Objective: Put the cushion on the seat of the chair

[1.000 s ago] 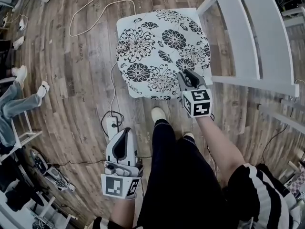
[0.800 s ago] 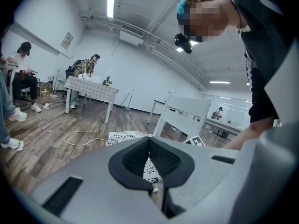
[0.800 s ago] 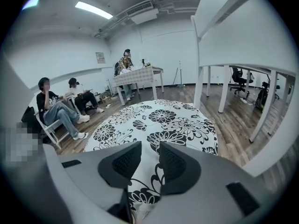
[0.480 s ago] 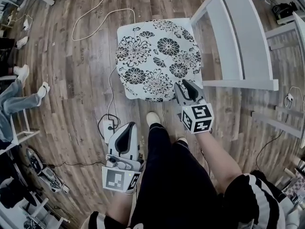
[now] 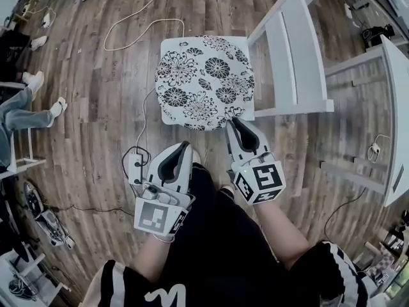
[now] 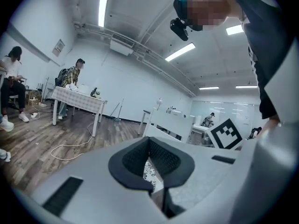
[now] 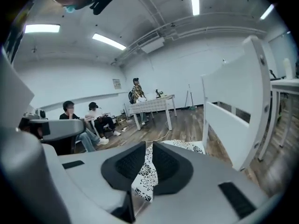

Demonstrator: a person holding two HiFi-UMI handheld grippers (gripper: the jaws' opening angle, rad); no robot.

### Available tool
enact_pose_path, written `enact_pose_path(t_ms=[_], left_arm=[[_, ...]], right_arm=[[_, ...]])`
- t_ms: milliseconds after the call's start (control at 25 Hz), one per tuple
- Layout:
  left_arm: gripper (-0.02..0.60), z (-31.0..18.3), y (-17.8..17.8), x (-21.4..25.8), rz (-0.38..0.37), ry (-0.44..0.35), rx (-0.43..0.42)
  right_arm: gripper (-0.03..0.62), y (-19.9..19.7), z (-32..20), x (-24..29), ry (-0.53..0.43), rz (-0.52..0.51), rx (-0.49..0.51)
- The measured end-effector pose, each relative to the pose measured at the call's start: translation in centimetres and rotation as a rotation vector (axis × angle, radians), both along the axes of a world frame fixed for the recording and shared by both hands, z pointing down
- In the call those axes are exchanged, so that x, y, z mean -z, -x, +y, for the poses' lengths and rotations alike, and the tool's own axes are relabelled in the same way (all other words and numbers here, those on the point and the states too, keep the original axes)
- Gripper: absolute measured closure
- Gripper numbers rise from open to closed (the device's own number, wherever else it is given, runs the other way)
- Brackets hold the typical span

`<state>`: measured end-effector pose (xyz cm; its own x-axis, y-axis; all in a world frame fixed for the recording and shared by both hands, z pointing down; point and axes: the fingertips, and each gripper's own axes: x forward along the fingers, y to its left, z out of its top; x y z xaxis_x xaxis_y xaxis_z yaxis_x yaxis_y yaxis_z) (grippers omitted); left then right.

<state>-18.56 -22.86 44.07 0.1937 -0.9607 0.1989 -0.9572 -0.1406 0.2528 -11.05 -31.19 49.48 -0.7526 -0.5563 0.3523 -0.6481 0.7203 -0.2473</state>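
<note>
A white cushion [image 5: 204, 82] with black flower print lies flat beside the backrest of the white chair [image 5: 291, 56], and the seat under it is hidden. My right gripper [image 5: 234, 123] is at the cushion's near right corner and is shut on it. In the right gripper view the flowered fabric [image 7: 145, 171] is pinched between the pads, with the chair's backrest [image 7: 233, 111] to the right. My left gripper [image 5: 184, 147] hangs just short of the cushion's near edge, shut and empty. Through the slit at its pads' base in the left gripper view, a bit of cushion [image 6: 150, 171] shows.
A power strip [image 5: 135, 168] and a white cable [image 5: 137, 34] lie on the wood floor to the left. A seated person's legs [image 5: 19, 110] are at far left. A white table [image 5: 396, 107] stands at the right. My own legs and a shoe are below the cushion.
The left gripper has risen toward the cushion's near edge. The right gripper stays shut on the corner while the cushion and chair sit farther off and smaller in view.
</note>
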Motion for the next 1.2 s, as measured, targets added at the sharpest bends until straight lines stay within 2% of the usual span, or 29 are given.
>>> enact_pose_path(t_ms=[120,360,680,1200], left_arm=[[0.577,0.5,-1.1,2.0,-0.003,0.000,-0.014],[0.577,1.9,-3.0,6.3,-0.021,-0.036,-0.019],[0.577,4.1,-6.3,9.9,-0.035,-0.094,0.001],[0.577,9.1,-12.6,13.2,-0.057,-0.156,0.060]], right_arm=[[0.551,-0.1,1.6,3.7,-0.083,0.008,0.030],[0.568,-1.2,4.3,9.7,-0.115,-0.088,0.032],[0.574,-3.6,7.8,13.8,-0.134,-0.153,0.063],[0.574,-9.3,12.7,17.2,-0.198,-0.164,0.110]])
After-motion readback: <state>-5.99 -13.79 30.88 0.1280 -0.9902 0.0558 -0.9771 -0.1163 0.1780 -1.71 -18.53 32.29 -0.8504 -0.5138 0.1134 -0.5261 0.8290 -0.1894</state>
